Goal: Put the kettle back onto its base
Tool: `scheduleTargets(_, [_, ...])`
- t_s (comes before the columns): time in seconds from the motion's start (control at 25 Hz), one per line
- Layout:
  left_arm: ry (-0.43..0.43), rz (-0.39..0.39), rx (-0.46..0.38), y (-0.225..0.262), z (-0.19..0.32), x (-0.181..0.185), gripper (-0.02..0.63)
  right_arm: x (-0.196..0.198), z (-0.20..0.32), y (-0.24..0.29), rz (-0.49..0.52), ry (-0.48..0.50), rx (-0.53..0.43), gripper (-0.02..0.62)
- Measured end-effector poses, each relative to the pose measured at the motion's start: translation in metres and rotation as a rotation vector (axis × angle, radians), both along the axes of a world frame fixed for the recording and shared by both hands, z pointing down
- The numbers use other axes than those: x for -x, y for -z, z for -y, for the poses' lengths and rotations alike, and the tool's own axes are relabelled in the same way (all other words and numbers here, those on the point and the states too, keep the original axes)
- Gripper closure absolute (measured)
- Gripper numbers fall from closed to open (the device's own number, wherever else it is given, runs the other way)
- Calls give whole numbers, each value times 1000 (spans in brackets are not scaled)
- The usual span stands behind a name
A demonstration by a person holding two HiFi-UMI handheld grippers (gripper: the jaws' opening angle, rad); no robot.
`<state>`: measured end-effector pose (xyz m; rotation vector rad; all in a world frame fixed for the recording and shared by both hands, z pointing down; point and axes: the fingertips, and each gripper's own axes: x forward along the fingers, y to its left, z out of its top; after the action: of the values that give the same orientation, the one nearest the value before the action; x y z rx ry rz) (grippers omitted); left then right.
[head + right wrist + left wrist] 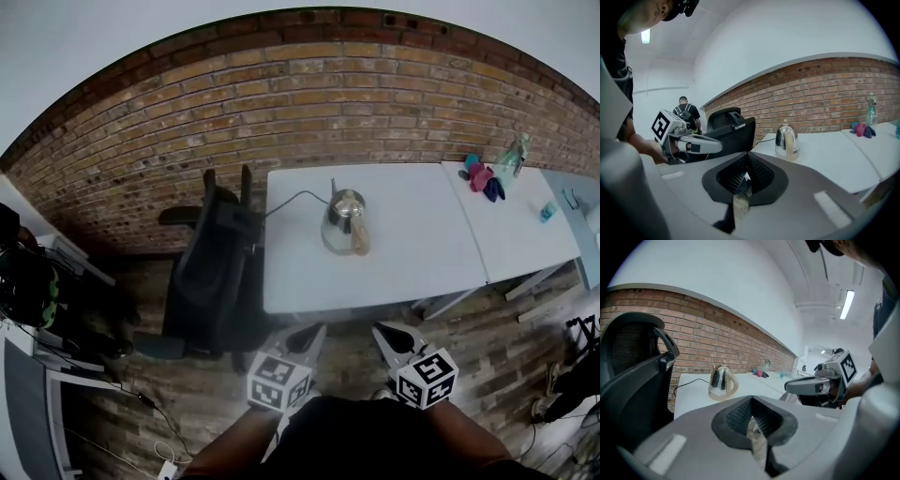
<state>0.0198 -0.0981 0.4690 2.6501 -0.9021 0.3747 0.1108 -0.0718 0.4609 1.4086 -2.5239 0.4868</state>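
Kettle (344, 223): apparently seated on base (717, 398), white table (412, 272); task seemingly complete. Left gripper (314, 333), right gripper (382, 333): jaws closed, empty, well apart from kettle.

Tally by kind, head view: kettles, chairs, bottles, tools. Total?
kettle: 1
chair: 1
bottle: 1
tools: 2 (left tool, right tool)
Total: 5
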Motion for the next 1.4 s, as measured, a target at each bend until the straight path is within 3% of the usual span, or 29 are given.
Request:
scheduleTargets(0.24, [13,-28,-14,14,-18,-46,605,-36,-16,17,-14,23,-44,569])
scheduleTargets(0.6, [5,15,-5,16,-41,-91,606,-72,-33,18,7,26,-62,571])
scheduleTargets(1.4, [-37,43,-26,16,-49,-95,606,-76,-38,14,10,-21,-80,572])
